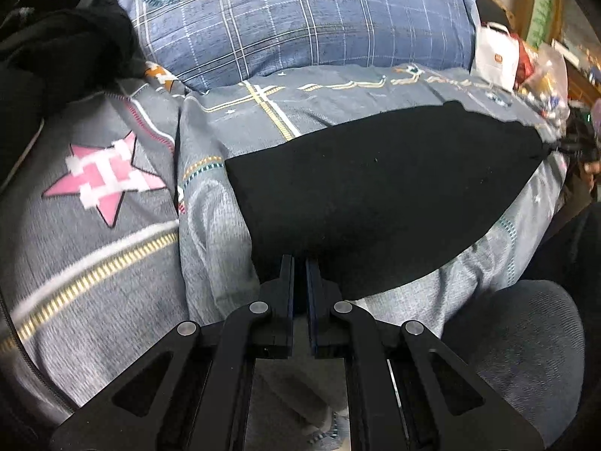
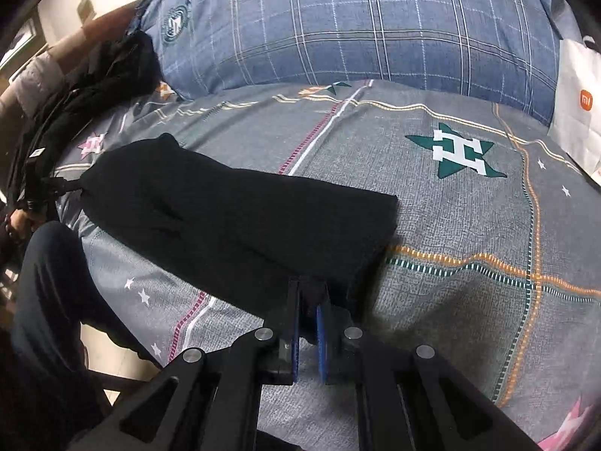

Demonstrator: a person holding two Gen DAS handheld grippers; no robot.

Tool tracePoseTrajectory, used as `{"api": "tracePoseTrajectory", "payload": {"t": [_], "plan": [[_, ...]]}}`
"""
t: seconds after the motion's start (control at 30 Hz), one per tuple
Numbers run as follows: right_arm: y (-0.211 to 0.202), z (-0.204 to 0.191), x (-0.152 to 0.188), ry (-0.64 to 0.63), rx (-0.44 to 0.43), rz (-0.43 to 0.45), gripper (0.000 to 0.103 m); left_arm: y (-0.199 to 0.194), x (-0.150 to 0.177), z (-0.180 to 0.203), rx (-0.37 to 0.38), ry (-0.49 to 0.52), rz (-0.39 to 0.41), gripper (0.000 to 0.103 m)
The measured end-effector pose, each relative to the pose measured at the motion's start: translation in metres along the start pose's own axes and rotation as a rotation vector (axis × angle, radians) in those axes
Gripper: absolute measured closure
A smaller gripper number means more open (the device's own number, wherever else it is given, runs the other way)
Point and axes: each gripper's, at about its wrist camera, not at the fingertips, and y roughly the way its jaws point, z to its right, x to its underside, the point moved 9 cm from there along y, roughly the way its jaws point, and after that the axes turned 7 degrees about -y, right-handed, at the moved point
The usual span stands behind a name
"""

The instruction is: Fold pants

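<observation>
Your left gripper [image 1: 299, 263] and right gripper [image 2: 311, 289] are each clamped narrow on the near edge of the black pants [image 2: 233, 221]. The pants lie folded flat on the grey patterned bedsheet [image 2: 432, 225], in front of the blue plaid pillow [image 2: 357, 26].

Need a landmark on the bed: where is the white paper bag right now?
In the right wrist view, the white paper bag stands at the far right edge, beside the blue plaid pillow.

Black linkage grippers, silver pivot pins, blue-padded fingers [image 2: 323, 342]; dark trousers [image 2: 49, 293].
</observation>
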Motion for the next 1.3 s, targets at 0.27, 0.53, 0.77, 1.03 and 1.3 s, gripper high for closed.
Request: {"api": "tracePoseTrajectory", "payload": {"t": [0.27,0.53,0.77,1.03,1.3], "plan": [[-0.041,0.009,0.021,0.179,-0.076,0.086,0.084,-0.019,0.005,0.003,0.074,-0.079,0.064,0.099],[-0.035,0.053,-0.017,0.349,0.035,0.165,0.061,-0.024,-0.006,0.005,0.121,-0.181,0.101,0.099],[-0.003,0.051,-0.034,0.196,0.093,0.111,0.1,-0.037,-0.009,-0.003,0.162,-0.265,0.13,0.099],[0.017,0.064,-0.059,0.148,0.169,0.079,0.101,-0.039,-0.015,-0.006,0.17,-0.309,0.145,0.099],[-0.011,0.079,-0.053,0.263,0.312,0.093,0.1,-0.049,-0.044,-0.008,0.149,-0.328,0.188,0.099]]}}
